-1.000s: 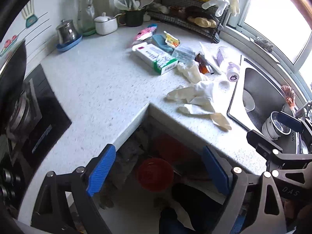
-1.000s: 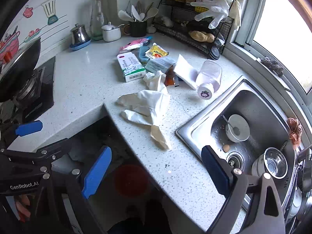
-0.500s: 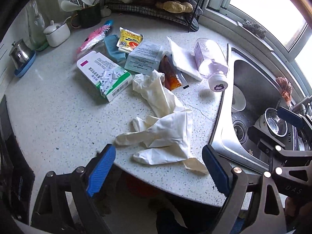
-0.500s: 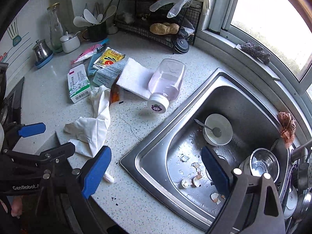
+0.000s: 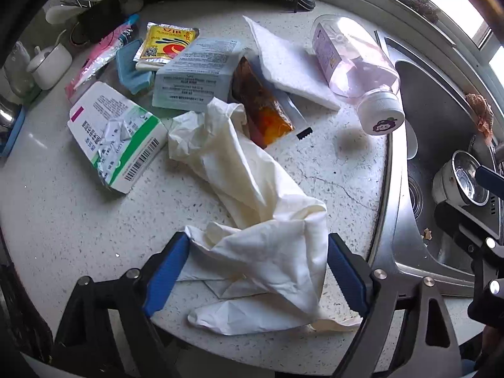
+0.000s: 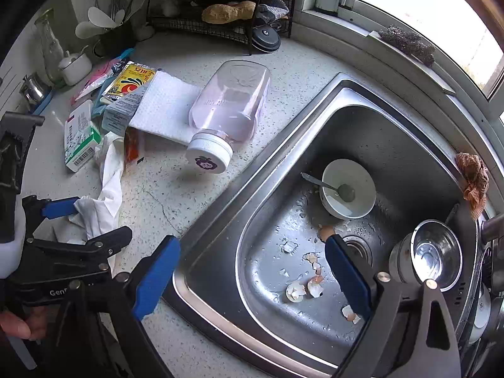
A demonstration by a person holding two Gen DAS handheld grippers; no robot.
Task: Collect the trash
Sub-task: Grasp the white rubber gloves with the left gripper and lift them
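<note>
Both moved in: L hand-held gripper point(image 5: 258, 271) closing around gloves point(image 5: 261, 252) by counter edge; R hand-held gripper point(image 6: 252, 274) wide over sink point(image 6: 220, 252).

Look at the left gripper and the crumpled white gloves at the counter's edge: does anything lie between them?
Nothing visible does. The left gripper has its jaws closing, one on either side of the white gloves, with no other item between. The orange sachet and the green-and-white box lie farther back on the counter.
</note>
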